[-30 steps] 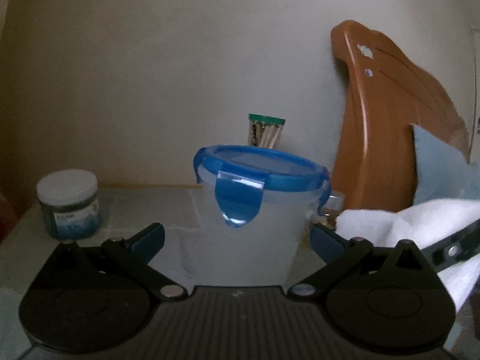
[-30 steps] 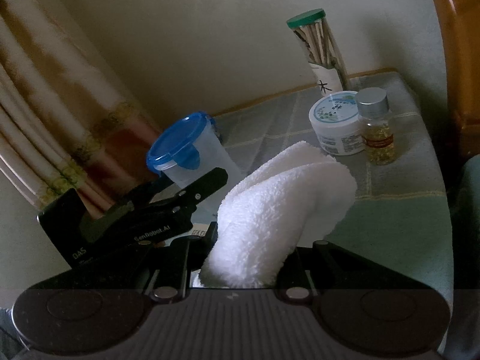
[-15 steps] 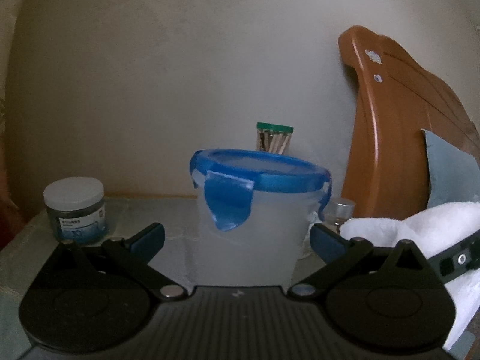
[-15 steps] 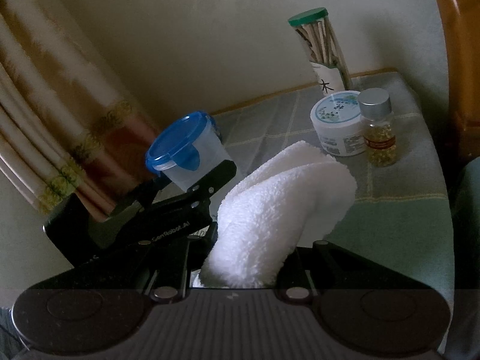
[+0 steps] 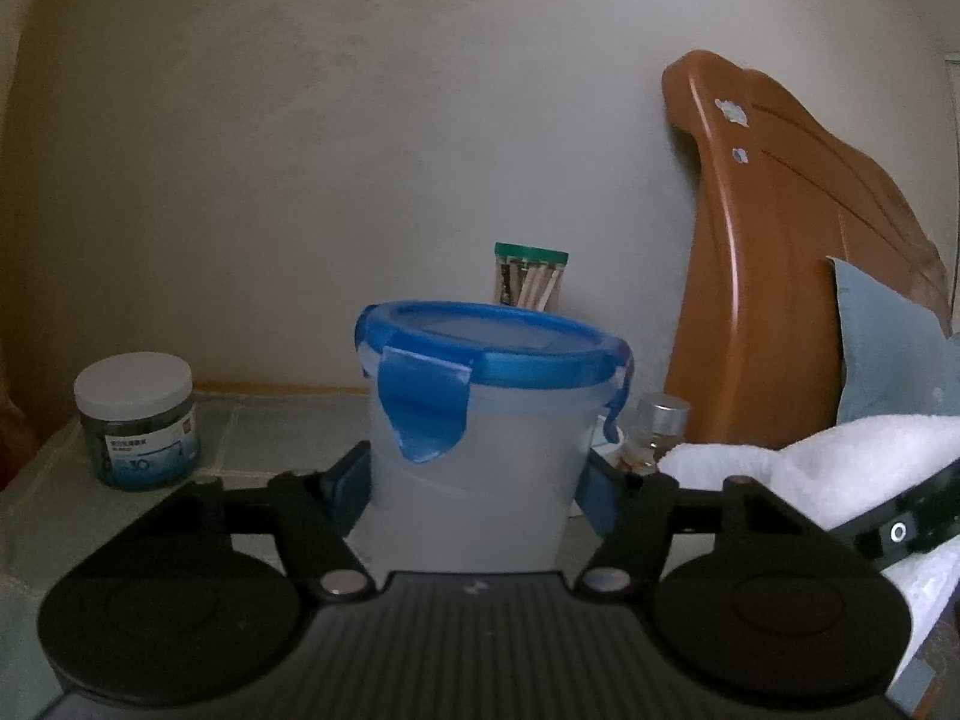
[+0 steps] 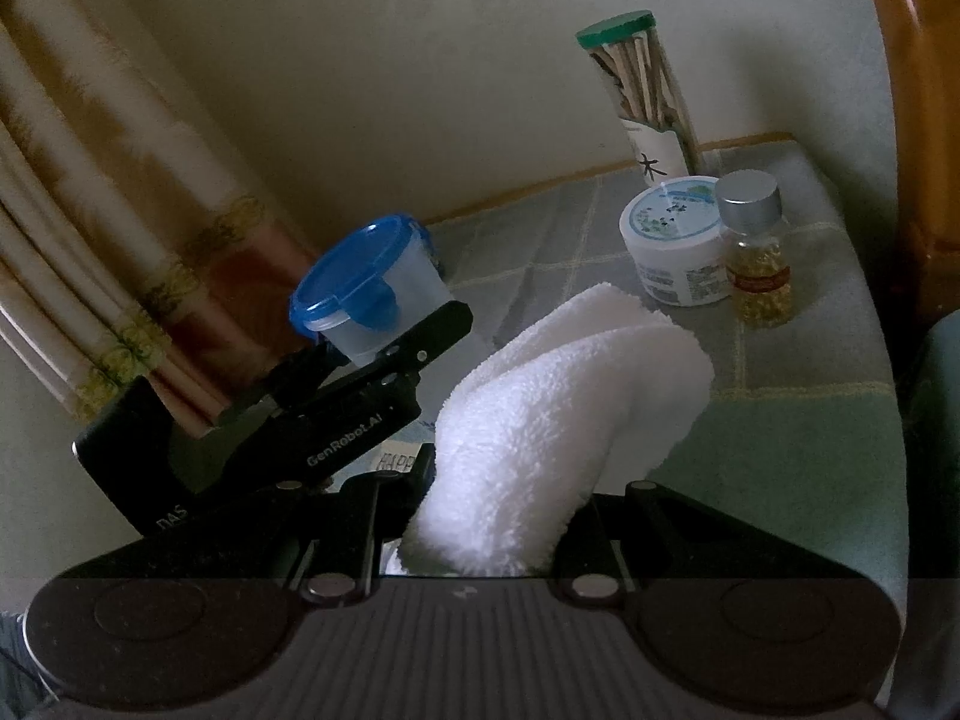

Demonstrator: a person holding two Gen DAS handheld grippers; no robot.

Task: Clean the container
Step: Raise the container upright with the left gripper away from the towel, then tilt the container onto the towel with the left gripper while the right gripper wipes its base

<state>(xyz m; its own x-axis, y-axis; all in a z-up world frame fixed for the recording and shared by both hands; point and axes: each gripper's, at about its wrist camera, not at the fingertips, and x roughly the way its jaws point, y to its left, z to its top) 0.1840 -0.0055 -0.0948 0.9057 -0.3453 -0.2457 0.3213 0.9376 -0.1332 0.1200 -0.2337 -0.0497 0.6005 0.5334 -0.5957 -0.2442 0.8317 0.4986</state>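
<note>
A clear tub with a blue clip-on lid, the container (image 5: 474,468), stands upright on the grey-green tabletop (image 5: 36,492). My left gripper (image 5: 474,486) reaches level around its lower body. Its jaws are closing, and both blue pads (image 5: 348,486) touch the tub's sides. The right wrist view shows the container (image 6: 372,306) at left, with a black left finger (image 6: 420,348) lying along it. My right gripper (image 6: 504,516) is shut on a folded white towel (image 6: 564,408), held just right of the tub. That towel (image 5: 810,468) also shows at the left view's right edge.
A dark jar with a white lid (image 5: 138,420) stands left of the tub. Behind are a green-capped tube of sticks (image 6: 642,90), a white cream jar (image 6: 675,240) and a small silver-capped bottle (image 6: 753,246). Wooden furniture (image 5: 780,270) rises at right, a curtain (image 6: 90,210) at left.
The left gripper's wide-open fingers have swung inward until the pads meet the tub's sides. The right gripper and towel have stayed where they were.
</note>
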